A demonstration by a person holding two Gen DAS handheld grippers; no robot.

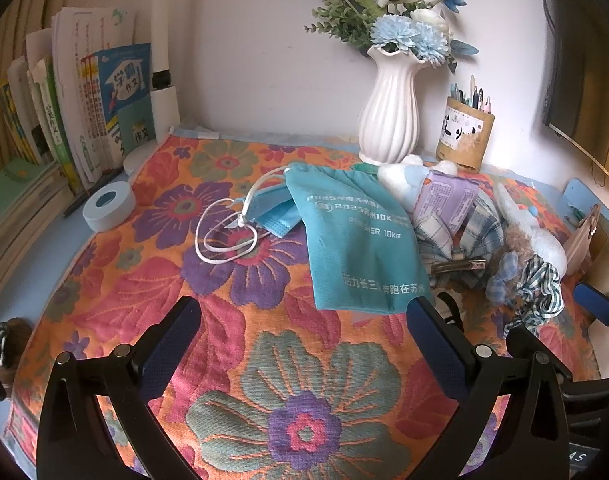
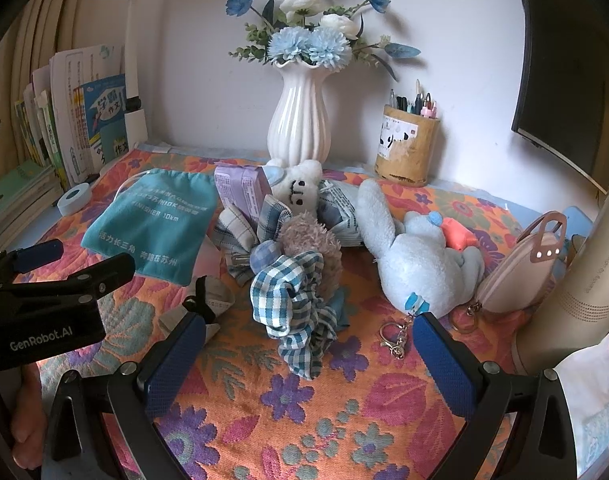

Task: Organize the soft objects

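Note:
A teal drawstring pouch (image 1: 356, 240) (image 2: 152, 220) lies flat on the flowered cloth (image 1: 304, 400). Left of it rests a blue face mask (image 1: 270, 210) with white ear loops. To the right sits a pile: a white plush (image 2: 300, 188), a purple tissue pack (image 2: 242, 192), checked cloth (image 2: 240, 232), a brown plush (image 2: 312, 248), a blue-white gingham scrunchie (image 2: 296, 308) and a pale blue plush rabbit (image 2: 420, 264). My left gripper (image 1: 304, 344) is open, just short of the pouch's near edge. My right gripper (image 2: 308, 356) is open around the scrunchie's near end, holding nothing.
A white ribbed vase (image 2: 298, 120) with blue flowers and a pen holder (image 2: 406, 150) stand at the back wall. Books (image 1: 64, 120) and a tape roll (image 1: 108, 206) sit at left. A pink coin purse (image 2: 520, 272) and a gold bottle (image 2: 576, 280) stand at right.

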